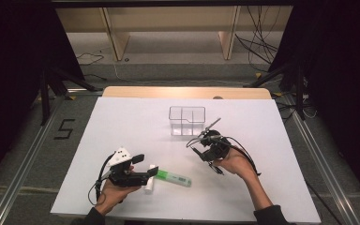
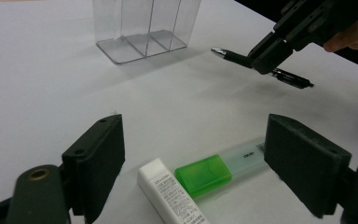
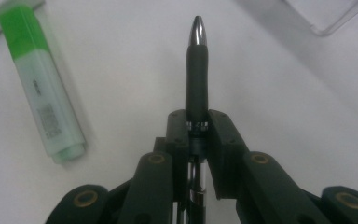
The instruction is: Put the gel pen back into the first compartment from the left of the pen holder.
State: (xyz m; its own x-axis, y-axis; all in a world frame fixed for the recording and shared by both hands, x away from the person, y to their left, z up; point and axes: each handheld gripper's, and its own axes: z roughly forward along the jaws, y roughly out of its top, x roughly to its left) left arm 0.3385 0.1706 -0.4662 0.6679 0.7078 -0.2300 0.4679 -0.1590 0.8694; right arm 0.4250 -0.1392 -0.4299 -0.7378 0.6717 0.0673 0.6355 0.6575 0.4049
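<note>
**Pen clamped in right gripper, left gripper open over highlighter**

We had the right gripper (image 1: 209,143) right of centre in the high view, jaws clamped on the pen (image 1: 210,128). In the right gripper view the pen (image 3: 197,70) ran straight up from between the jaws, silver tip toward the top of the frame, black grip section just above the pads. In the left gripper view we saw the same pen (image 2: 235,57) at upper right, lifted off the table (image 1: 122,122), tip pointing left toward the organizer (image 2: 144,28).

The organizer (image 1: 187,120), clear with compartments, stood upright at centre of the high view, just up and left of the pen tip, not touching it.

The left gripper (image 1: 144,165) sat at lower left of the high view, jaws apart and holding nothing. In its own view the highlighter (image 2: 214,170), green cap, and the eraser (image 2: 170,193), white, lay between the jaws at bottom centre, side by side on the table; pads were clear of both.
</note>
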